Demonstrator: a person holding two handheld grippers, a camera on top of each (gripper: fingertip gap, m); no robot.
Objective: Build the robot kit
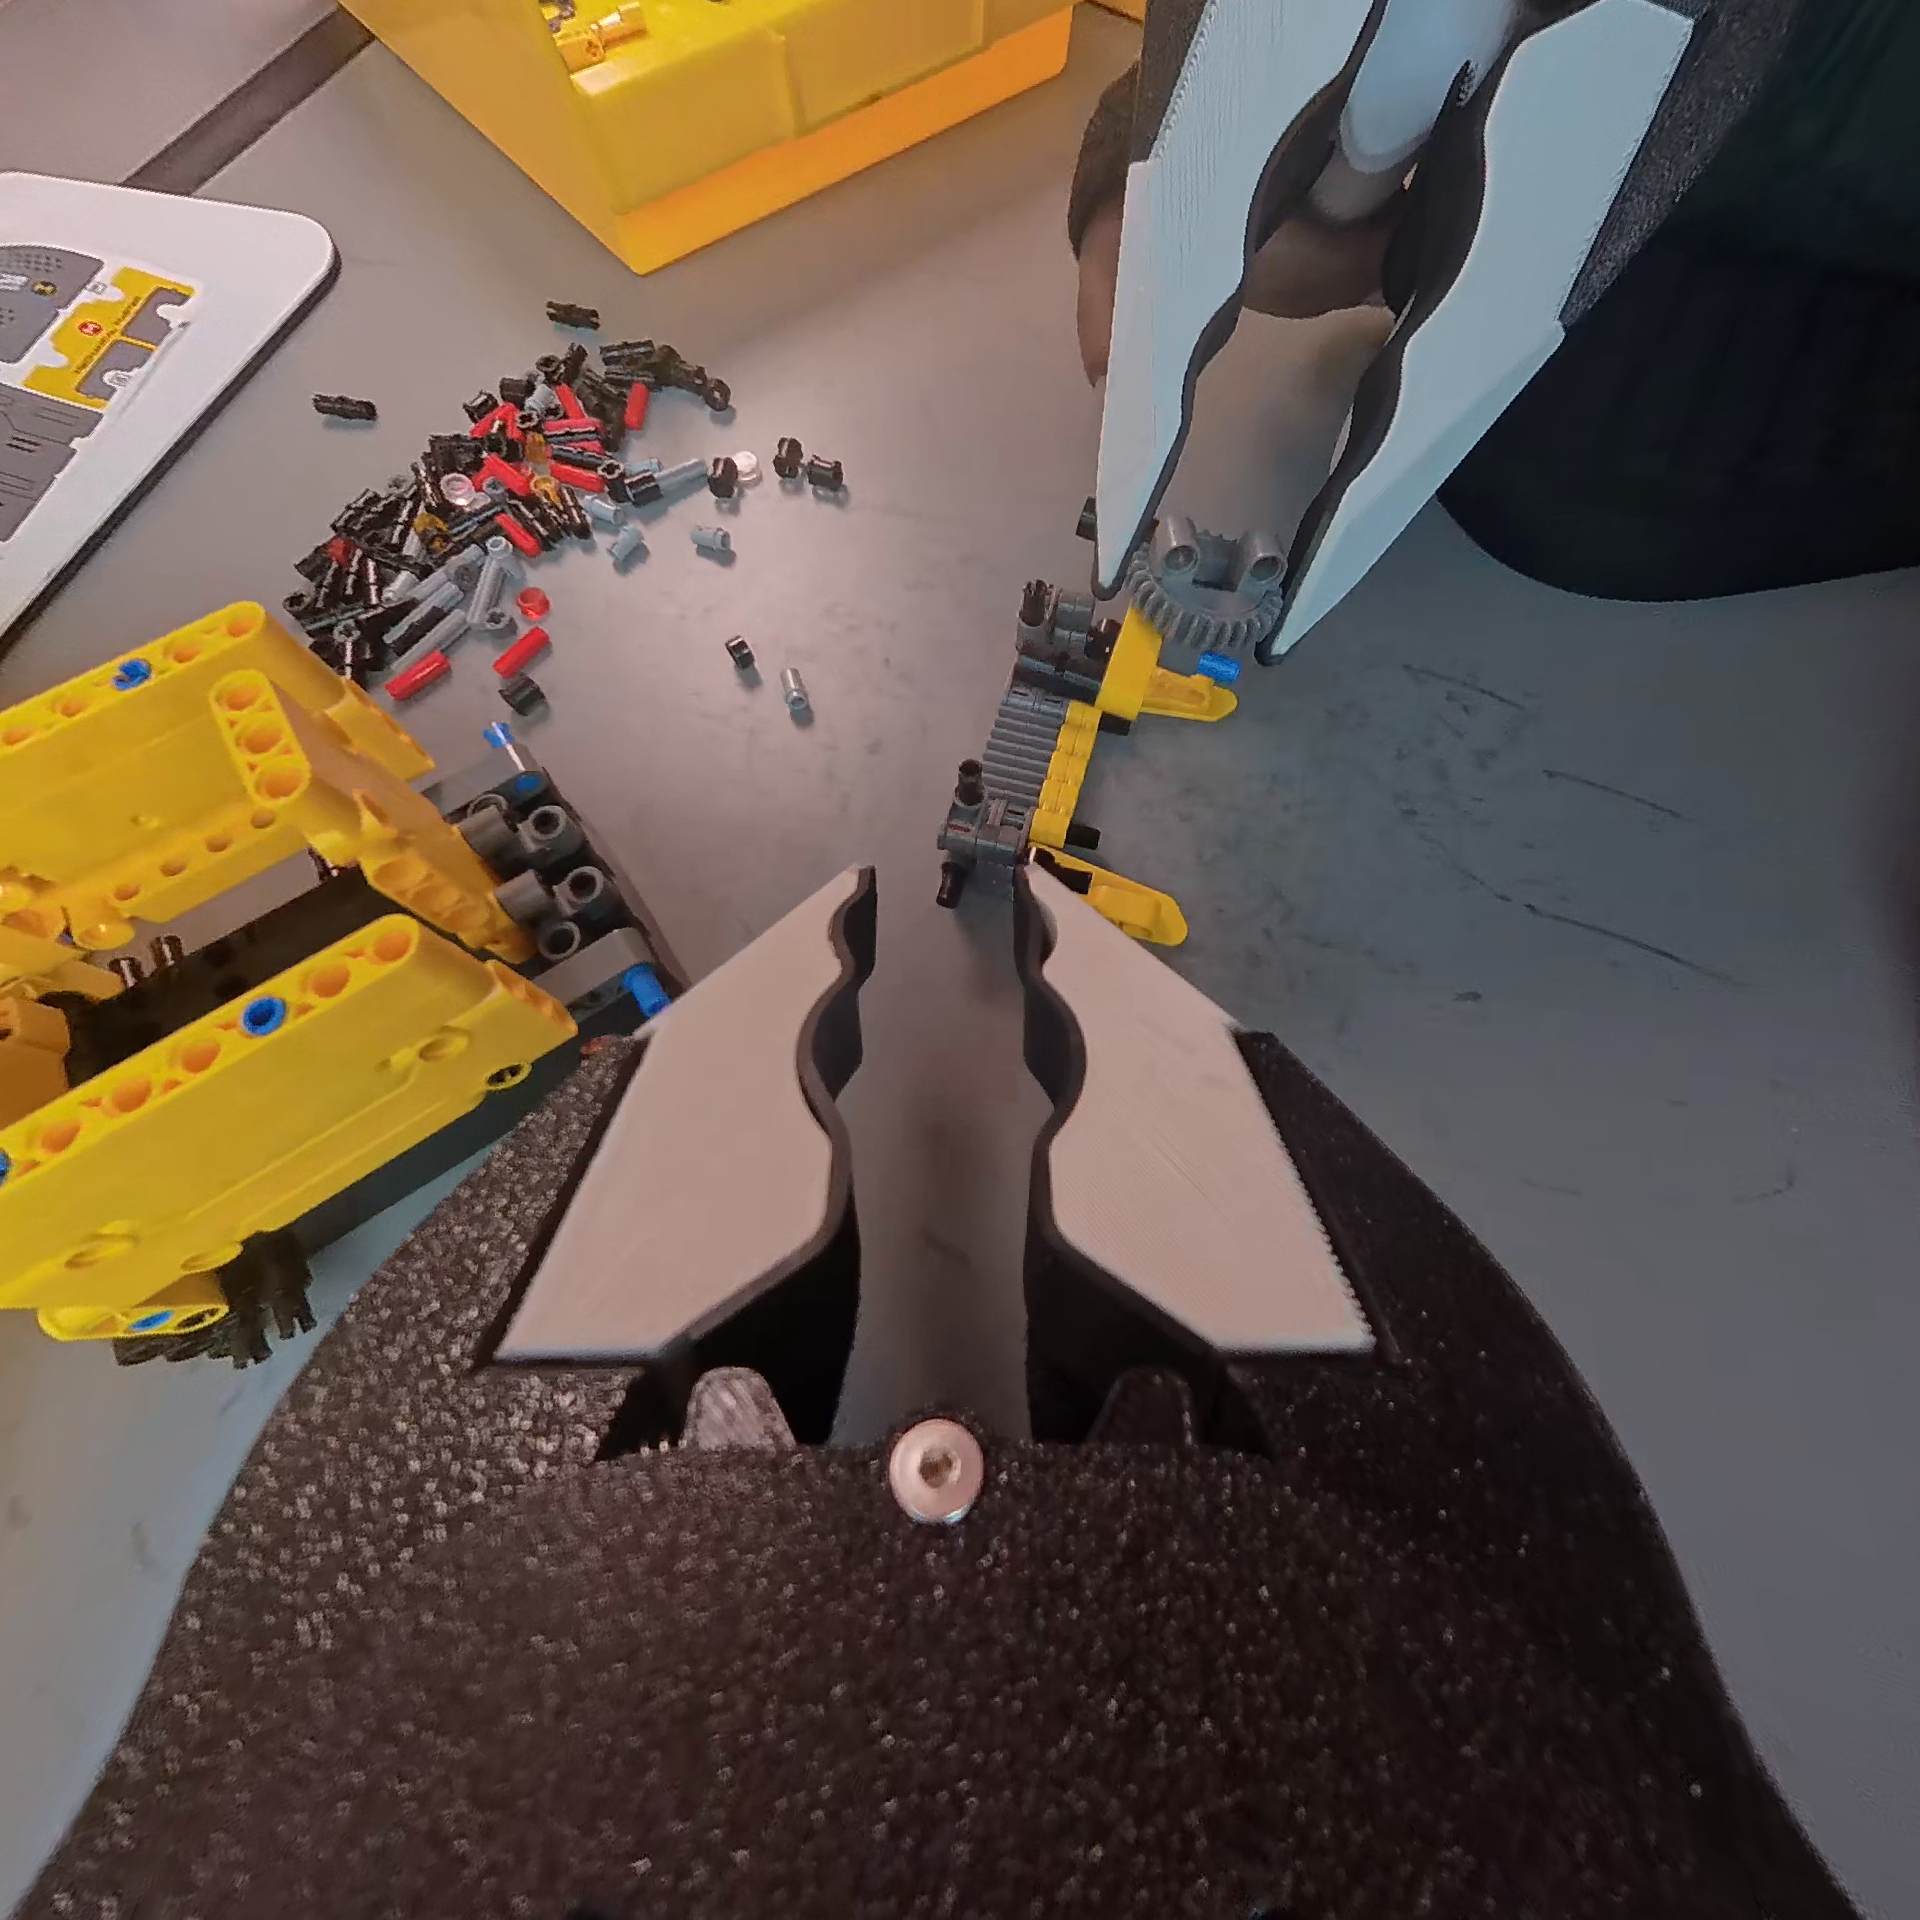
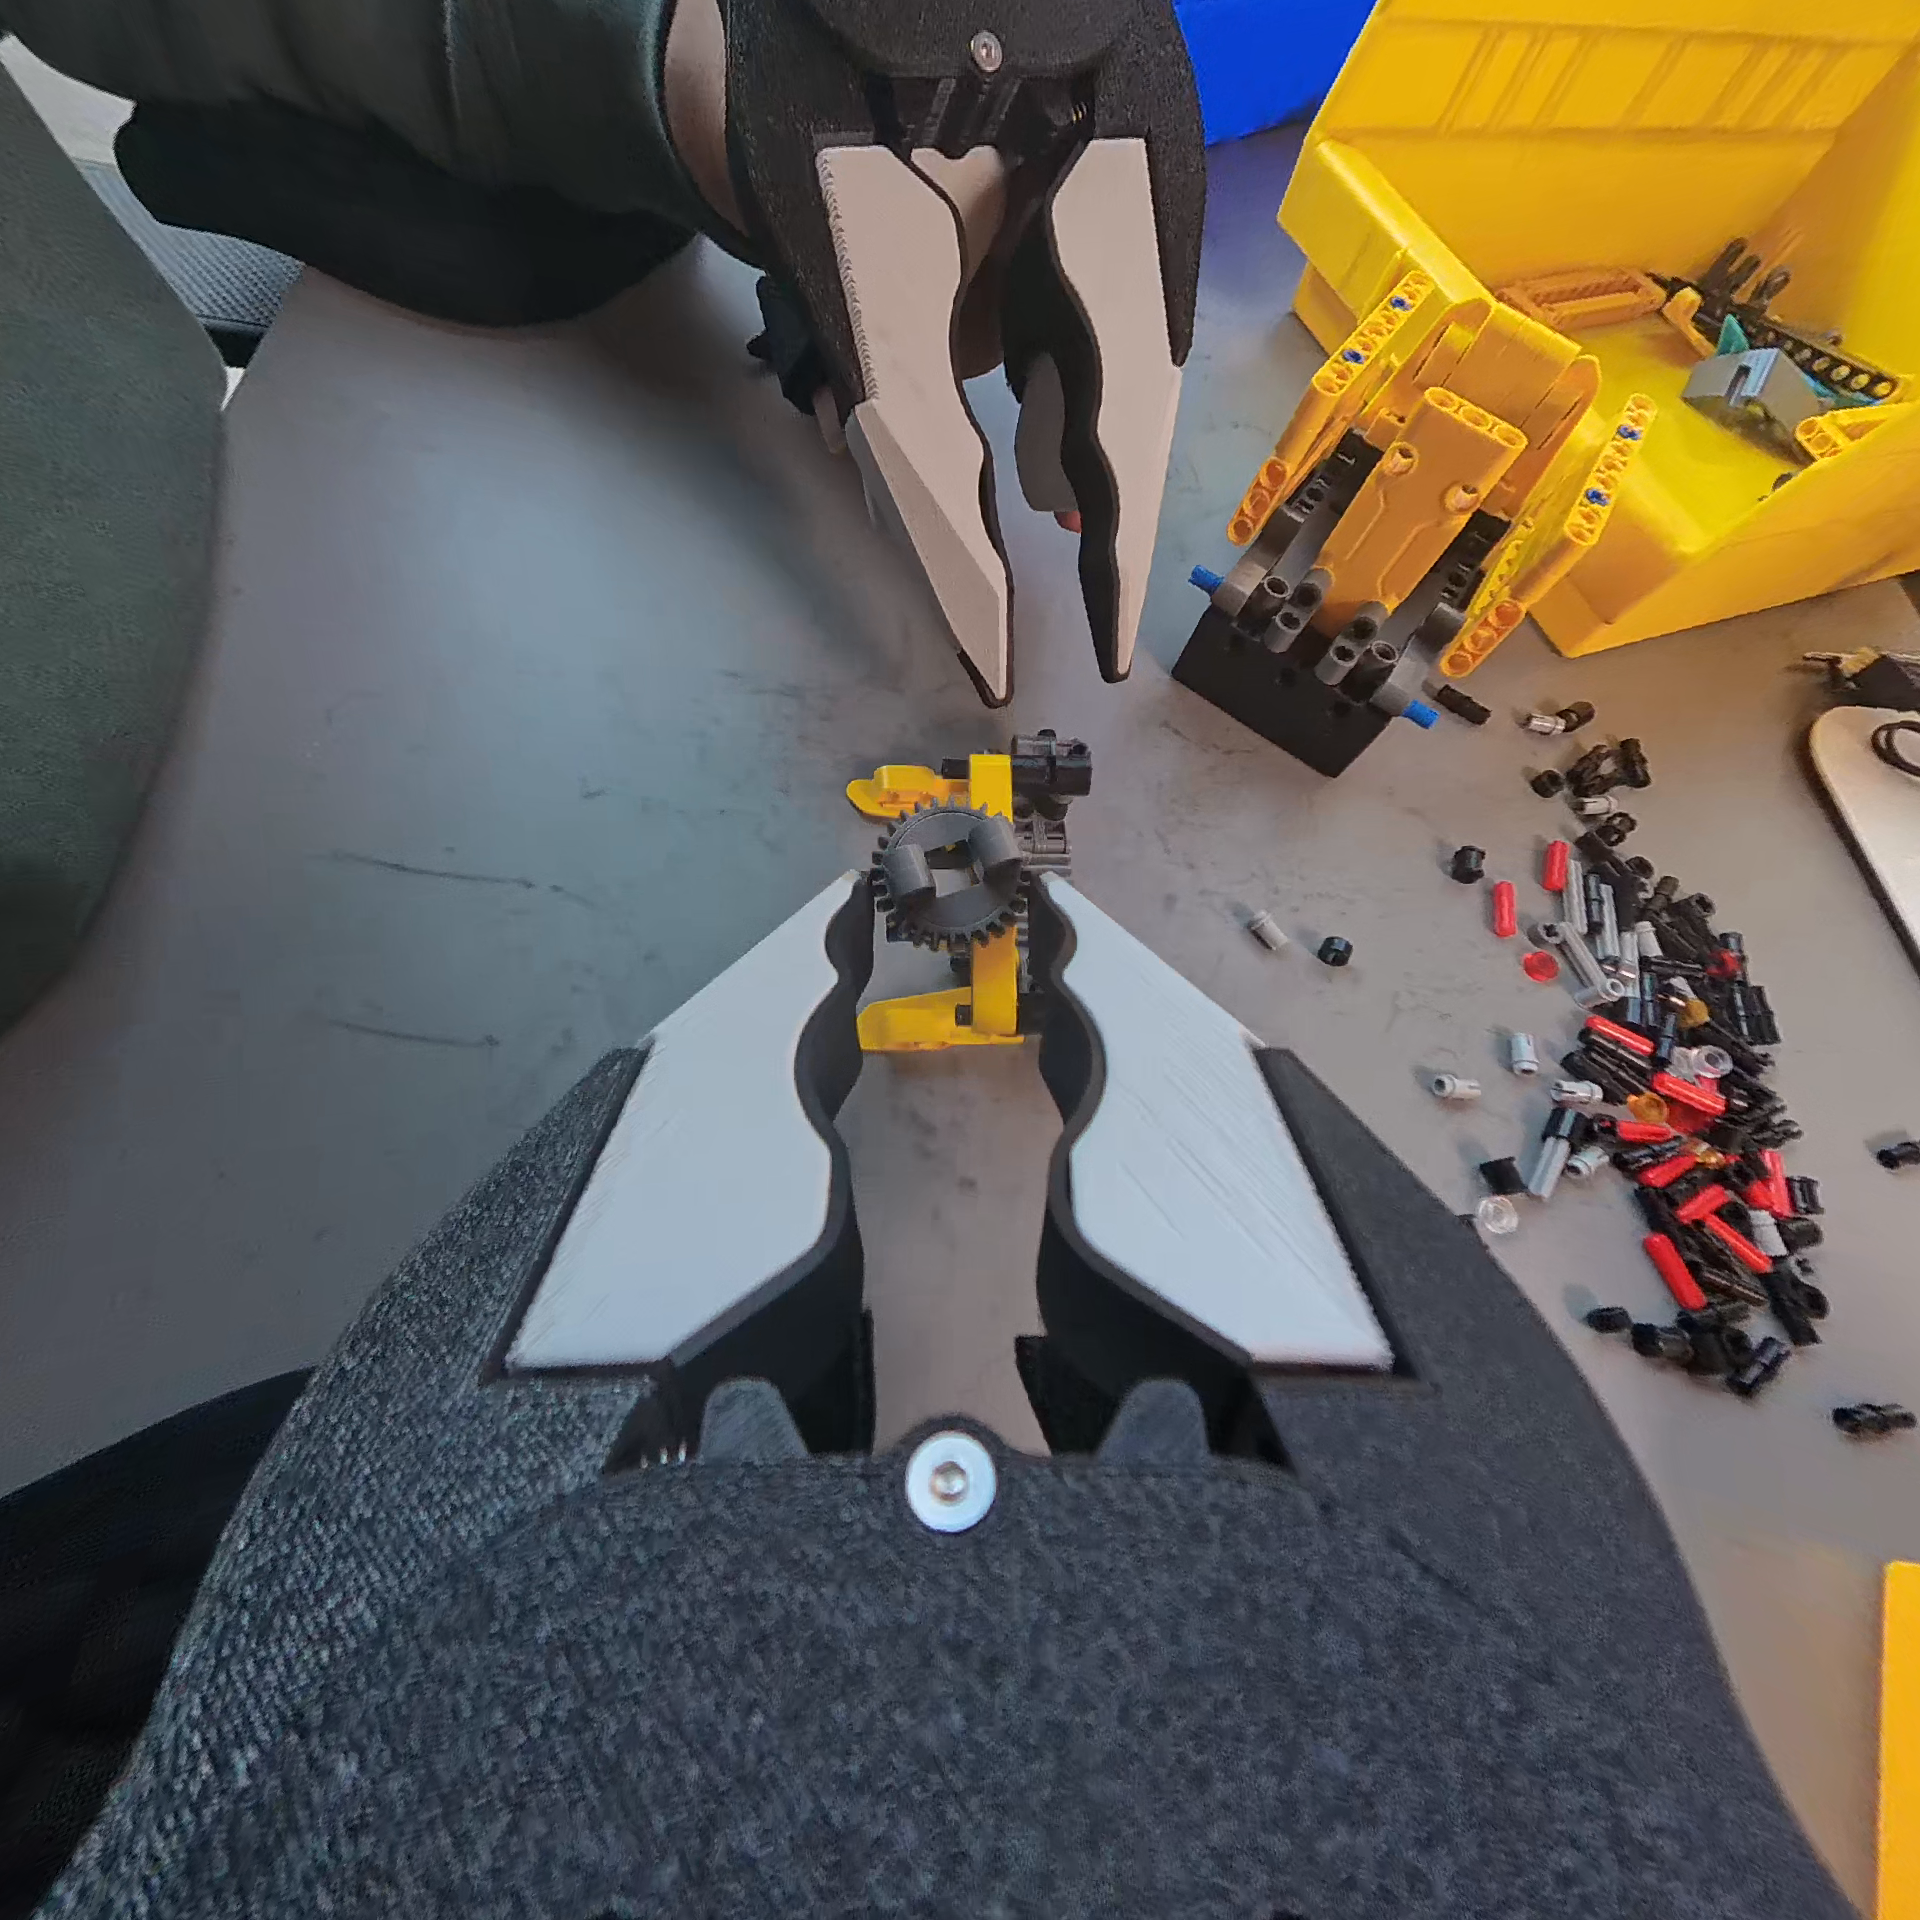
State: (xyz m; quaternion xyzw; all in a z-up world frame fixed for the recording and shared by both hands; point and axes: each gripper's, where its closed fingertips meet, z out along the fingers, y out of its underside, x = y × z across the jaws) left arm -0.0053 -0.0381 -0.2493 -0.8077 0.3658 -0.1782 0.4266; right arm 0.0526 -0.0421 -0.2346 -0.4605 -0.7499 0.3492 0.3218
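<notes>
A small yellow and grey brick assembly with a toothed rack lies on the grey table. It carries a dark grey gear at its far end. My right gripper comes down from above and is shut on that gear, one fingertip on each side. The assembly runs away between its fingers. My left gripper is open and empty, with its tips just short of the assembly's other end. It also shows in the right wrist view.
A large yellow beam model stands to the left. Beyond it lie a pile of small black, red and grey pins, a yellow parts bin and a white printed sheet. A dark sleeve reaches over the table. Spacing between my two grippers at the tips: around 7 cm.
</notes>
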